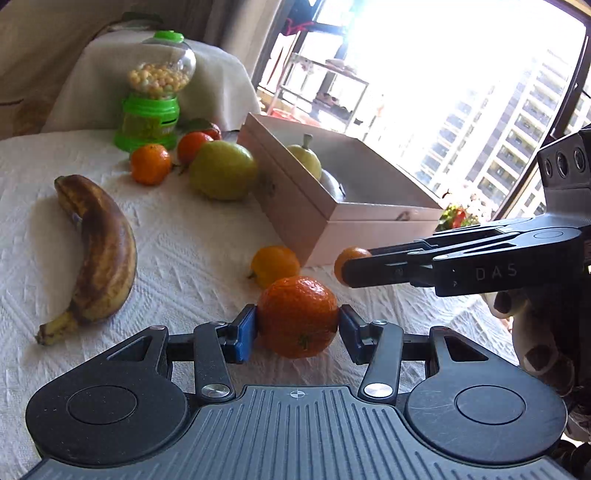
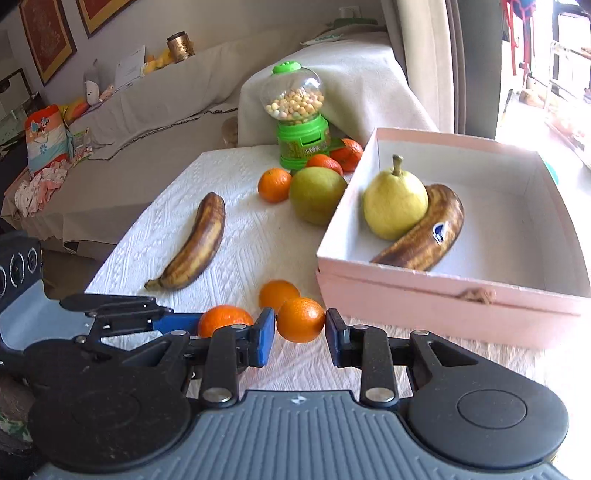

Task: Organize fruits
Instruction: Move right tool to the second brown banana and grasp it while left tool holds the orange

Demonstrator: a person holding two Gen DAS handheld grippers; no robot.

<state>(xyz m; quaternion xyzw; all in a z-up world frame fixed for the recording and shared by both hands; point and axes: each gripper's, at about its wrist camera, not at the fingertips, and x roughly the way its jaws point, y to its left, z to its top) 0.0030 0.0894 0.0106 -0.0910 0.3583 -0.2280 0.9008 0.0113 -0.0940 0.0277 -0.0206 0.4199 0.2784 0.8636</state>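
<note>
Hidden and cut-off parts
Pear (image 1: 305, 159) in pink box (image 1: 295, 195): lower half behind box wall. Right gripper's tangerine (image 1: 349, 258) mostly hidden. Window (image 1: 424, 74) overexposed, no detail.

Green candy dispenser (image 2: 301, 122) on white textured tablecloth (image 2: 240, 236); beyond, cloth-draped sofa (image 2: 155, 122), 2 framed pictures (image 2: 46, 35).

right hand-held gripper (image 2: 300, 333) pinches a mandarin (image 2: 300, 319) beside the pink box (image 2: 443, 314).

You've got a white embossed, rough-textured cloth (image 2: 258, 236) on the table, a matt pink cardboard box (image 2: 436, 306), a glossy green plastic candy dispenser (image 2: 301, 125), and dimpled-skin orange mandarins (image 1: 297, 315).
</note>
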